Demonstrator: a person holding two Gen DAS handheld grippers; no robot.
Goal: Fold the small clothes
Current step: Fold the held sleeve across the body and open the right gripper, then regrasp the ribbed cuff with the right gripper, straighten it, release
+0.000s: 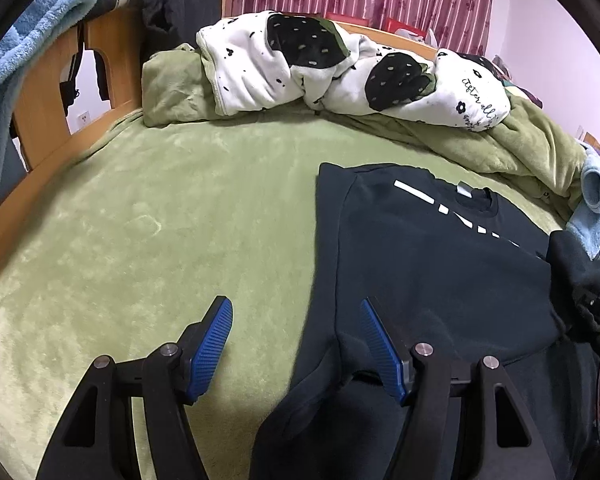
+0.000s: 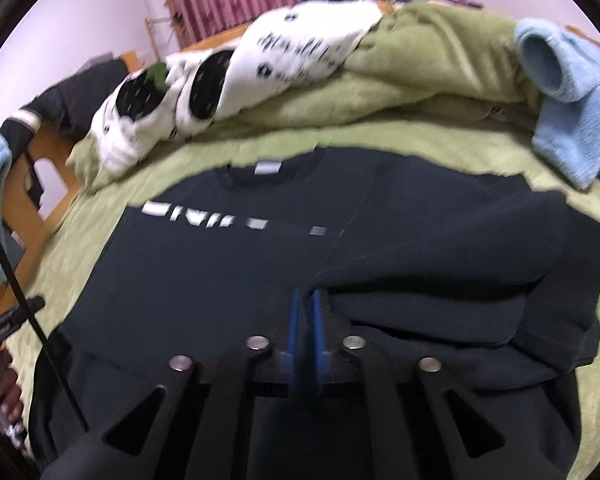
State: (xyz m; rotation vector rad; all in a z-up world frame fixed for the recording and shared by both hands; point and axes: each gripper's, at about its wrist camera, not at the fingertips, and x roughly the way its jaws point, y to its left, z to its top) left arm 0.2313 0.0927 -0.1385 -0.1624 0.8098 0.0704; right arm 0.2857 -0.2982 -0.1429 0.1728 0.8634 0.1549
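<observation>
A black sweatshirt (image 1: 440, 264) with white lettering lies on the green bed cover (image 1: 160, 220), its left sleeve folded in over the body. My left gripper (image 1: 296, 308) is open and empty above the shirt's left edge, one blue pad over the cover and one over the cloth. In the right wrist view the sweatshirt (image 2: 228, 272) fills the middle. My right gripper (image 2: 306, 300) is shut on the right sleeve's edge (image 2: 440, 248) and holds it folded over the body. That view is blurred by motion.
A white and black blanket (image 1: 340, 68) and a bunched green quilt (image 1: 532, 144) lie along the far side. A light blue fleece garment (image 2: 572, 92) lies at the right. A wooden bed frame (image 1: 48, 104) with clothes draped on it stands at the left.
</observation>
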